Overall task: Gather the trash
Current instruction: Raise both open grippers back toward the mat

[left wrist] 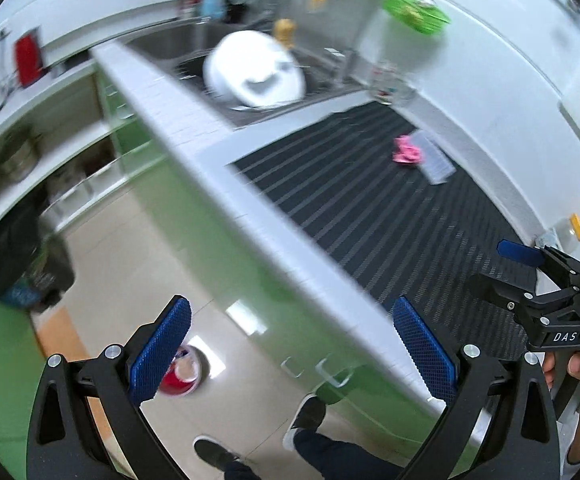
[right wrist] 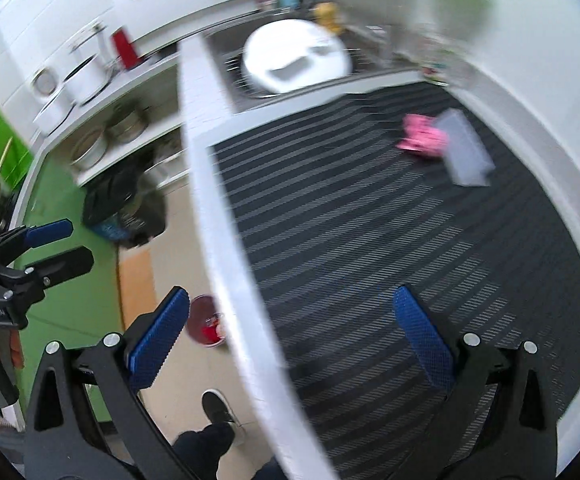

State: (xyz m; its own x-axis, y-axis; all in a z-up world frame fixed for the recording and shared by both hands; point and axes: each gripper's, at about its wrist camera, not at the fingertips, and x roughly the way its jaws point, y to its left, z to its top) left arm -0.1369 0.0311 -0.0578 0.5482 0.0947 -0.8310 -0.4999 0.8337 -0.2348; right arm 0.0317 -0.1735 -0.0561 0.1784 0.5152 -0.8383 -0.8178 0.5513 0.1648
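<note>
A crumpled pink piece of trash [left wrist: 406,152] lies on the dark striped counter mat [left wrist: 349,208] beside a clear plastic wrapper [left wrist: 433,158]; both also show in the right wrist view, the pink trash [right wrist: 423,136] and the wrapper [right wrist: 465,152]. My left gripper [left wrist: 290,344] is open and empty, held over the counter's front edge. My right gripper [right wrist: 290,336] is open and empty above the mat [right wrist: 369,240], well short of the trash. A red-lined bin [left wrist: 182,376] stands on the floor below, also seen in the right wrist view [right wrist: 206,326].
A sink [left wrist: 194,44] with a white upturned bowl [left wrist: 254,72] lies beyond the mat. A black bag [left wrist: 26,264] sits on the floor by open shelves with pots [right wrist: 102,136]. A plastic bottle [left wrist: 565,232] lies at the counter's right. The person's feet [left wrist: 305,420] are below.
</note>
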